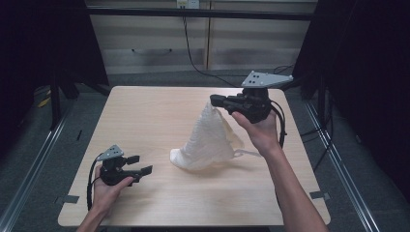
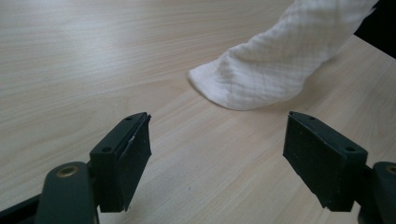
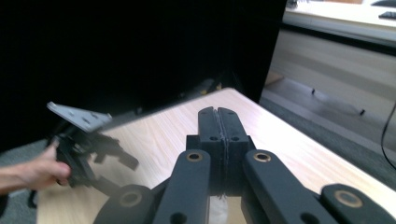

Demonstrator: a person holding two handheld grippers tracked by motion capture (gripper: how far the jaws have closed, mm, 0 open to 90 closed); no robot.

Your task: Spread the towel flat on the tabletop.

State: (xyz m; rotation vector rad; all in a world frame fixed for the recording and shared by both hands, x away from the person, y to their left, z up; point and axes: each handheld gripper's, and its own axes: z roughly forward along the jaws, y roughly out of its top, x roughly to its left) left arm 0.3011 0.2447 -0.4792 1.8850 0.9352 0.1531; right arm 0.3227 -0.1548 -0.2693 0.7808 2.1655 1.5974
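Cloth lifted by one corner
Right gripper [image 1: 216, 100], clamped on the white waffle-weave cloth [image 1: 208, 140], holds it centre-frame; open, empty left gripper [image 1: 140, 164] sits lower left, cloth's hanging end nearest.

White waffle-textured cloth [image 1: 207, 142]: pulled up into cone, peak pinched high above table, lower end bunched and resting on light wood tabletop right of centre. Thin strap or edge trails from base toward person's right. In left gripper view, cloth [image 2: 266, 65] rounded lower fold lies on wood, fabric rising toward upper right.
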